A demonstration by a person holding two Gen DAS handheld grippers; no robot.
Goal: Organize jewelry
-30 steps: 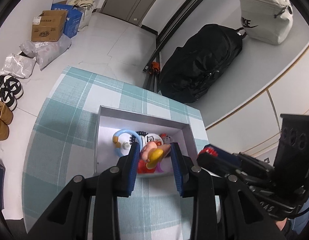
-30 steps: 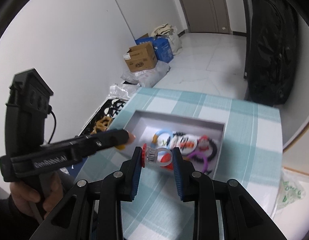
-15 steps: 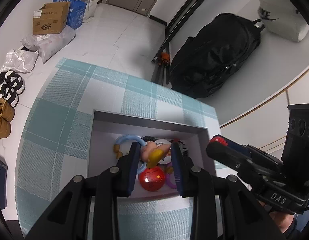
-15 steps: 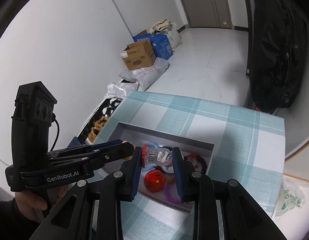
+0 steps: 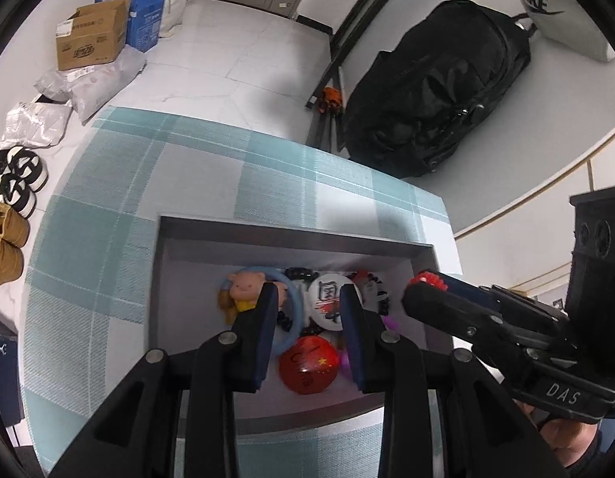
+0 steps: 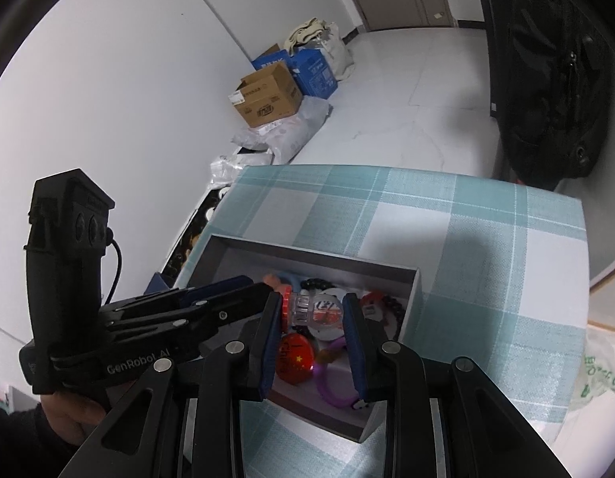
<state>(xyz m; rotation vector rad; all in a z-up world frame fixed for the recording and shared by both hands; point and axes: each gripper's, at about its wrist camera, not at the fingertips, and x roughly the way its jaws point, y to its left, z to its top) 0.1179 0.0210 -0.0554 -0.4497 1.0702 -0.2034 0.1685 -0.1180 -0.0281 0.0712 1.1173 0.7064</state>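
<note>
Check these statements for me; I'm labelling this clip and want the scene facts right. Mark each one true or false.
1. The right gripper holds a clear piece with a red end. True.
2. The gray box is empty. False: it holds a red badge, a blue ring and a purple ring, among others.
3. The box sits on a teal checked cloth. True.
4. A black backpack lies on the cloth beside the box. False: it stands on the floor, beyond the cloth's far edge.
</note>
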